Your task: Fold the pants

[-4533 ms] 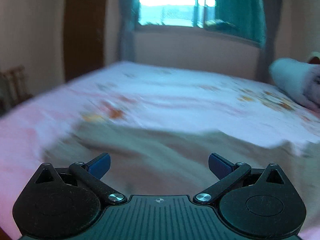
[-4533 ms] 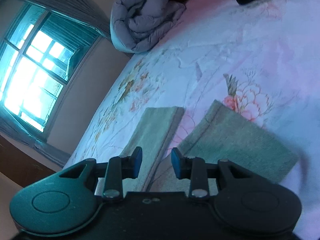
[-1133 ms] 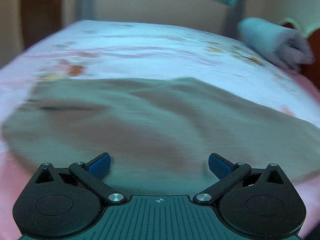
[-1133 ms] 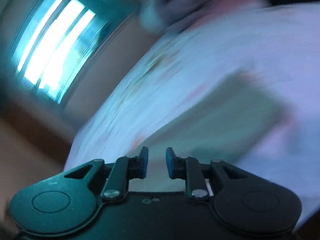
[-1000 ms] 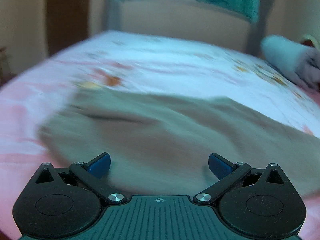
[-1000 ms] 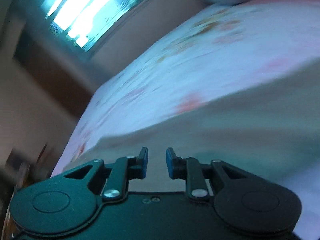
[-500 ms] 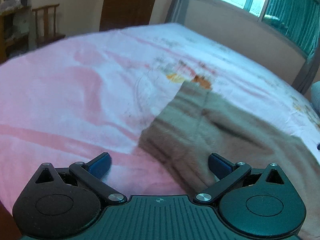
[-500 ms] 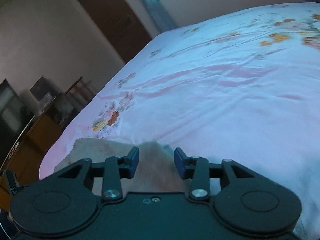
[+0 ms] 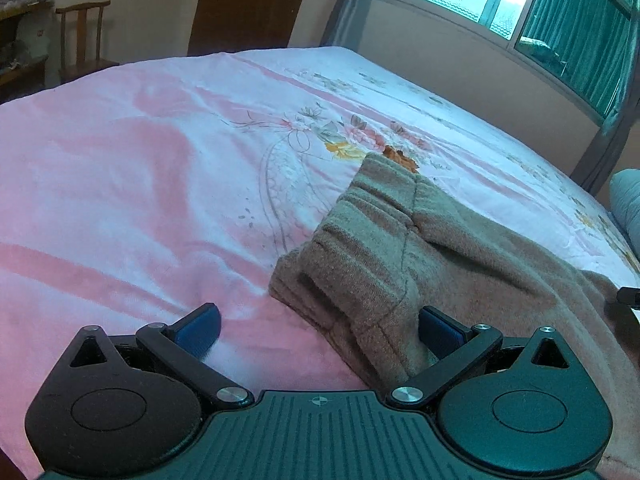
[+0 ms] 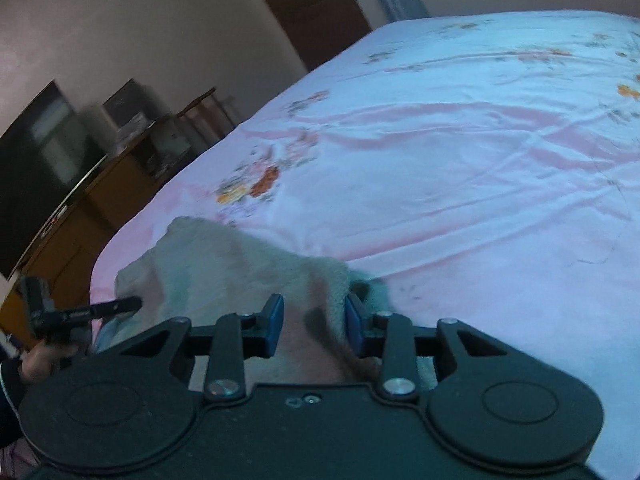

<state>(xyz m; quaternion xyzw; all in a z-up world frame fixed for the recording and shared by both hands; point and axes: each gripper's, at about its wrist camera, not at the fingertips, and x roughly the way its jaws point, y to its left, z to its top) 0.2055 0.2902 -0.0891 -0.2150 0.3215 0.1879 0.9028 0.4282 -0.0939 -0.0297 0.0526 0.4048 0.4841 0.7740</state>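
The left claw (image 9: 318,330) points forward and down, its blue pads (image 9: 198,326) spread wide apart. The left pad hangs free; the right pad lies against the near edge of the pants (image 9: 400,264), which sit partly in the gap without being pinched.

The right claw (image 10: 314,326) also tilts downward, rolled a little to one side. Its jaws have just been closing and stand at a narrow gap, with a fold of the pants (image 10: 240,264) between the pads (image 10: 274,320); the right pad touches the fabric, the left stands clear. At the far left of the right wrist view, a hand (image 10: 38,360) grips the left claw (image 10: 80,312).
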